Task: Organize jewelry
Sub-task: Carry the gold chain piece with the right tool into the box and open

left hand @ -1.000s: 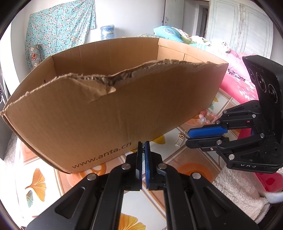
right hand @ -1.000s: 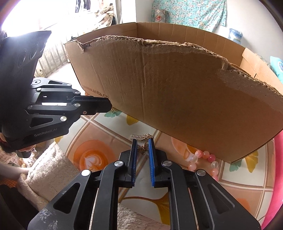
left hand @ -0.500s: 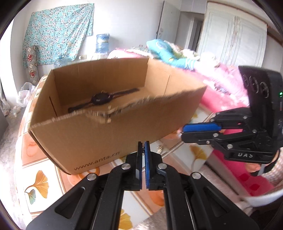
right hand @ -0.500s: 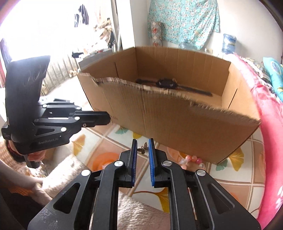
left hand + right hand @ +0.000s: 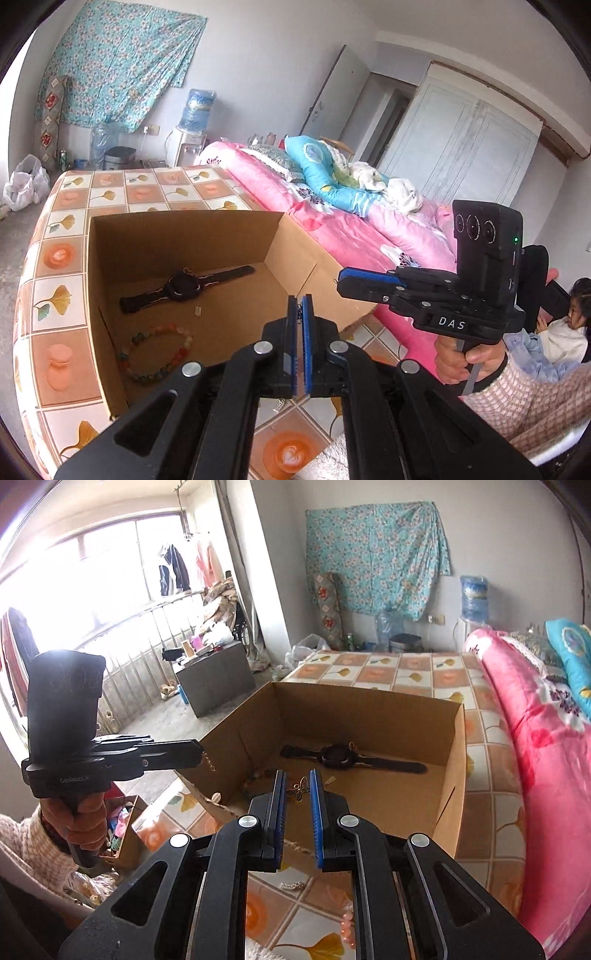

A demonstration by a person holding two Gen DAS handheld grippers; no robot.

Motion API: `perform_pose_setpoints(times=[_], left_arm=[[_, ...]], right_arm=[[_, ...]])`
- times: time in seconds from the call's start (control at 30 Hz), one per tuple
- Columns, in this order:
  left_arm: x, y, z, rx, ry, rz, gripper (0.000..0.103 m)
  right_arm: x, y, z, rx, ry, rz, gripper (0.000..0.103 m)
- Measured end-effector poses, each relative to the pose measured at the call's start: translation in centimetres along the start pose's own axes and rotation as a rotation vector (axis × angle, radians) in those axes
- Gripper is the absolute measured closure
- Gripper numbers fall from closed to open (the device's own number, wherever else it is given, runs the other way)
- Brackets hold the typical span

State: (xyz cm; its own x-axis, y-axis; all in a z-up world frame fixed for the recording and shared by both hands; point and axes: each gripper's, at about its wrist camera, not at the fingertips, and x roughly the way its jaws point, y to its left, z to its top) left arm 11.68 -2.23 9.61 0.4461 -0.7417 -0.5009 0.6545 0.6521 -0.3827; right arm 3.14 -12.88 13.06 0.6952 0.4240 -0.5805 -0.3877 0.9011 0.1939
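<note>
The right gripper (image 5: 297,794), jaws parted, barely pinched a light, snaggable butterfly pendant (image 5: 300,788); the left gripper (image 5: 300,316) clenched its thin chain (image 5: 209,761).

Brown cardboard box (image 5: 229,325), black watch (image 5: 183,288), pink floral bedspread (image 5: 546,746).

White letters "DAS" stand on the right tool (image 5: 341,284); "GenRobot.AI", faint, stands on the left tool (image 5: 199,755).

Tiled-print bed cover (image 5: 62,254) carries cardboard box (image 5: 295,243), small spring (image 5: 291,886)
</note>
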Motion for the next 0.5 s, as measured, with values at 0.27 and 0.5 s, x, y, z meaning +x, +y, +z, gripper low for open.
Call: perform_pose_setpoints(times=[0.27,0.5], left_arm=[[8.1,2.9,1.9,-0.076,0.242,0.05,0.101],[11.1,3.7,1.8,-0.139,0.329,0.076,0.093]], right_arm=[[6.9,-4.1,1.7,0.068,0.224,-0.044,0.092],[7.2,-5.6,2.9,0.088,0.225,-0.06,0.089]])
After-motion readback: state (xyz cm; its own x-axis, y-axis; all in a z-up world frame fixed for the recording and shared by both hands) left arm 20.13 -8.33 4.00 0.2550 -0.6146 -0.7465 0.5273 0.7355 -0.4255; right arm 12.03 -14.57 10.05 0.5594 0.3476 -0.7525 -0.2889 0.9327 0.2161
